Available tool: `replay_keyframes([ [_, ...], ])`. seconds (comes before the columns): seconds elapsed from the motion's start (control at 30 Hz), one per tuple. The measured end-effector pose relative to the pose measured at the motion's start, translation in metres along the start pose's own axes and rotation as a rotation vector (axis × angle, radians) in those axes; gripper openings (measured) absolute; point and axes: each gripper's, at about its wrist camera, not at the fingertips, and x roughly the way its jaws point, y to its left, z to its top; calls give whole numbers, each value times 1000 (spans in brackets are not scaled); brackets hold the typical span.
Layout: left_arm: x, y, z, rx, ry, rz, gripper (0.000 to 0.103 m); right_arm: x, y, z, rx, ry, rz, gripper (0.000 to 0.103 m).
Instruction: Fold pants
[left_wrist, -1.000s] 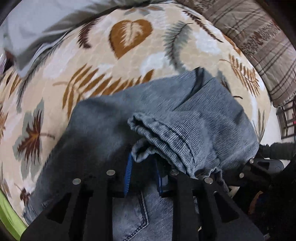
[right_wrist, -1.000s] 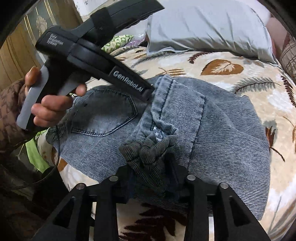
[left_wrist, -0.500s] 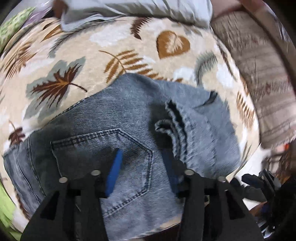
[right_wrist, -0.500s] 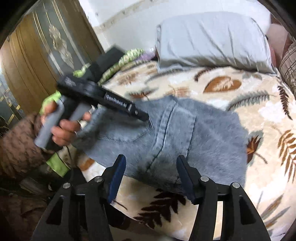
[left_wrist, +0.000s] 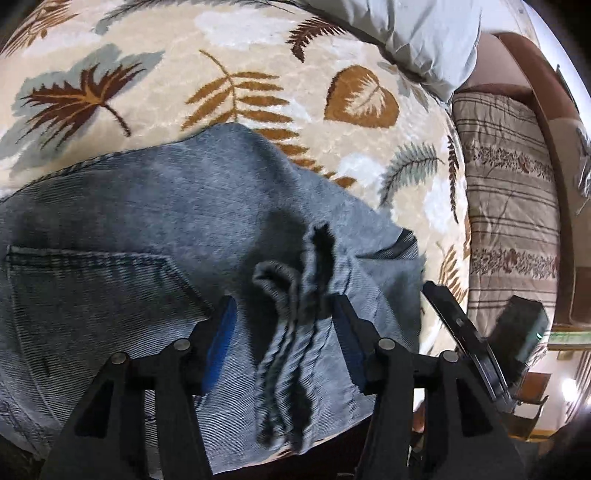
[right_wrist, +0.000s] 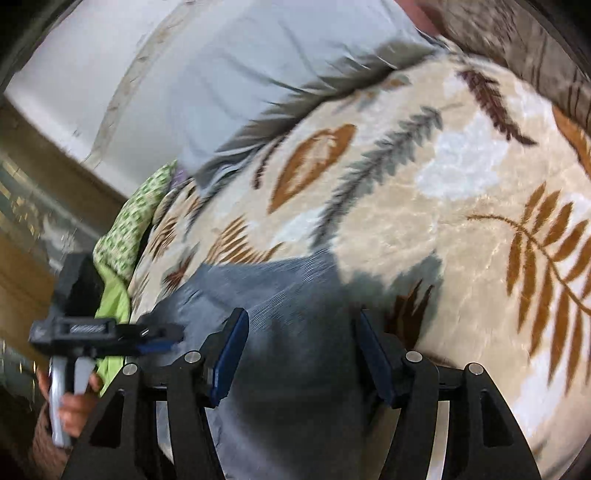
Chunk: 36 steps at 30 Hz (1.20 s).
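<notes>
The folded jeans (left_wrist: 155, 236) are laid on a leaf-patterned blanket (left_wrist: 258, 48) that covers the bed, close to its near edge, with a stitched back pocket (left_wrist: 88, 280) turned upward on the left of the left wrist view. A bunched, ribbed hem (left_wrist: 295, 295) is seen lying on top of the denim, just ahead of the left gripper (left_wrist: 284, 328), whose blue-padded jaws are spread apart with nothing clamped between them. The right gripper (right_wrist: 301, 354) is held over the other end of the jeans (right_wrist: 288, 332), its jaws likewise parted and released, and the fabric below them is blurred. In the right wrist view the left gripper (right_wrist: 103, 332) is seen from the side at the left edge, gripped by the left hand (right_wrist: 72, 406) around its pale handle. A grey pillow (left_wrist: 417, 33) is set at the far end of the blanket, and a striped brown quilt (left_wrist: 509, 206) is folded along the right side of the bed. A green patterned cloth (right_wrist: 129, 221) is tucked at the left edge of the blanket, beside a wooden panel (right_wrist: 22, 266). The denim is faded blue-grey with fine ribbing; the blanket is plush, cream, and printed with brown, rust and grey-blue leaves and ferns. No container is shown in either view.
</notes>
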Motion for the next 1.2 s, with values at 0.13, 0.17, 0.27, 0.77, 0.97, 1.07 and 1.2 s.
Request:
replay_keyframes([
  [0.13, 6, -8, 4, 8, -7, -9, 61, 13, -19, 6, 70, 22, 91, 61],
  [0.17, 11, -10, 5, 0, 1, -17, 63, 18, -21, 7, 74, 33, 95, 60],
  [0.27, 24, -16, 4, -18, 39, -80, 62, 31, -25, 6, 75, 75, 110, 25],
  [0.77, 27, -17, -21, 83, -78, 213, 29, 34, 8, 5, -222, 52, -74, 11],
  [0.97, 31, -18, -21, 103, -89, 224, 30, 46, -14, 2, -158, 51, -76, 17],
  [1.07, 22, -19, -23, 85, -67, 200, 30, 37, -14, 10, -91, 82, -48, 25],
  [1.2, 1, -18, -44, 100, -58, 144, 32, -2, -20, 3, -1, 82, 54, 47],
])
